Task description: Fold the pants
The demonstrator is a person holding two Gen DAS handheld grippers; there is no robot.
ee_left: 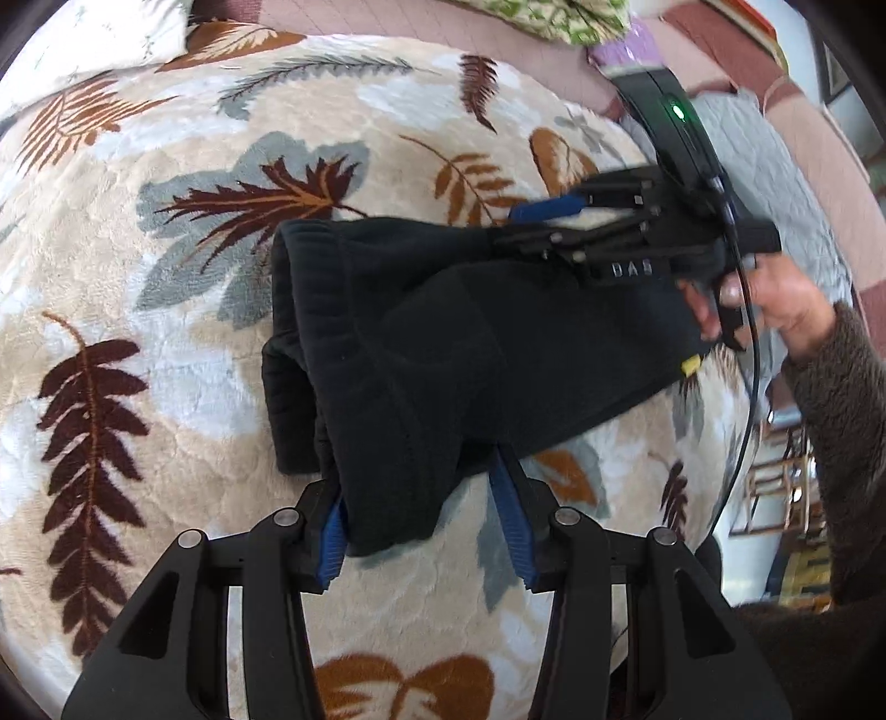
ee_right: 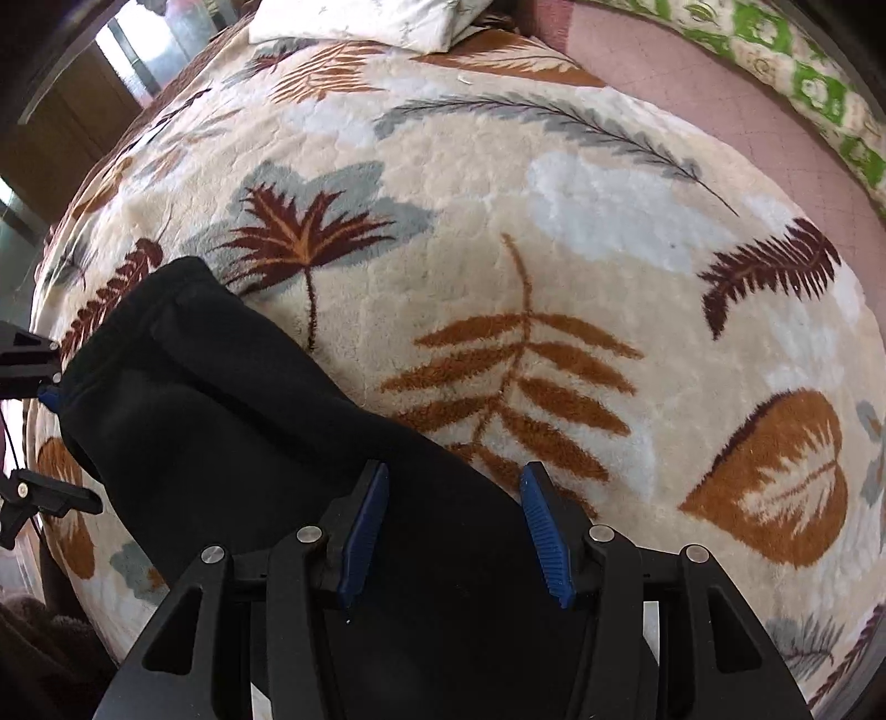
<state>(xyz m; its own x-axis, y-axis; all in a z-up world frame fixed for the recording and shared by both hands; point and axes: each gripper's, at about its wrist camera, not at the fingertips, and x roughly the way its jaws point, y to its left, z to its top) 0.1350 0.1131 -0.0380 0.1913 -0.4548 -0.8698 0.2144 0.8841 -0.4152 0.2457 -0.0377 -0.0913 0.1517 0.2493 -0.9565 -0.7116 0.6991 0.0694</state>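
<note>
The black pants (ee_left: 443,332) lie folded in a thick bundle on the leaf-patterned blanket (ee_left: 166,166). My left gripper (ee_left: 426,487) is open, its blue pads either side of the bundle's near corner. The right gripper (ee_left: 531,221) shows at the bundle's far right edge, held by a hand. In the right wrist view the pants (ee_right: 249,421) run from the left to under my right gripper (ee_right: 454,498), whose jaws are open above the cloth. The left gripper's fingers (ee_right: 33,360) show at the left edge.
A white pillow (ee_right: 360,22) lies at the head of the bed. A green patterned cloth (ee_right: 819,94) and a pink sheet (ee_right: 692,83) lie beyond the blanket. A grey quilt (ee_left: 775,166) is at the right. The blanket (ee_right: 554,221) spreads wide around the pants.
</note>
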